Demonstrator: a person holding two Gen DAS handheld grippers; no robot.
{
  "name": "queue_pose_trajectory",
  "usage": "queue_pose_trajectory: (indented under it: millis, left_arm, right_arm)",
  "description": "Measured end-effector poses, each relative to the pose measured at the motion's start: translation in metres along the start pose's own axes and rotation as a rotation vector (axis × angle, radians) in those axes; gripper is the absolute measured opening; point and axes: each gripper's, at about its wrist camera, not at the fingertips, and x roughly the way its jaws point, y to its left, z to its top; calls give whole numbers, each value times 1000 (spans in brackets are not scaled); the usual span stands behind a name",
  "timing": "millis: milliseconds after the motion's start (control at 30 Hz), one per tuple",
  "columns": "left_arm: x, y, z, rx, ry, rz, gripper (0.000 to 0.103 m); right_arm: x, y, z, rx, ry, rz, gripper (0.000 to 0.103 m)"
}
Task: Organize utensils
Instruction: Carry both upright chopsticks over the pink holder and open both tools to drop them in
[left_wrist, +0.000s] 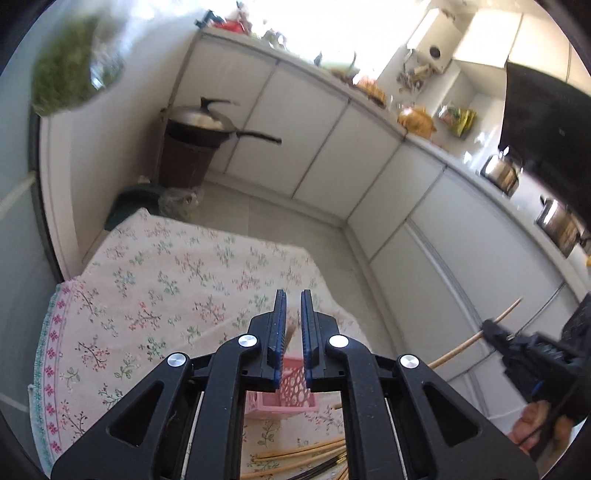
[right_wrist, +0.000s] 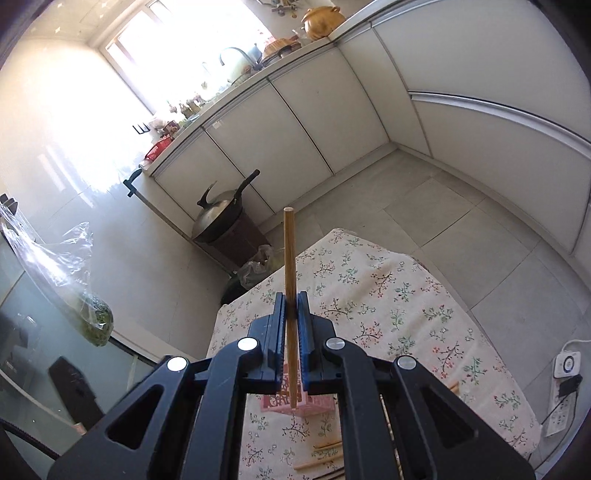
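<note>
Right claw (right_wrist: 291, 314) gripped one wooden chopstick (right_wrist: 289, 258) upright above the pink basket (right_wrist: 280, 400) on the desk (right_wrist: 406, 295), left claw (left_wrist: 293, 321) nearly closed, empty (loose chopsticks (left_wrist: 306, 456) lay nearer); best to centre the tip over the basket before releasing.

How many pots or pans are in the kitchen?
4: a lidded wok on a brown bin, two steel pots on the counter, and a clay pot. Others may be hidden.
</note>
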Motion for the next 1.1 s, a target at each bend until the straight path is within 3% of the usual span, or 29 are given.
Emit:
queue_pose_trajectory:
  millis: [167,400,700,933,1100]
  left_arm:
    - [-45,-1,15,-32,-125,-1,10]
    - [-69,-17,25,12,-188,0,22]
    - [-67,-17,22,30,-174,-1,27]
    - [-70,-39,12,111,-167,4,36]
    - [-73,-62,-5,209,-162,48,44]
  right_arm:
    - [8,11,-1,-31,-10,-26,6]
    - [20,29,0,-76,-29,-52,6]
    - [43,47,-5,-113,-23,-58,10]
    - [11,43,-14,-167,-41,-82,10]
    - [-19,41,-29,-228,-66,-127,15]
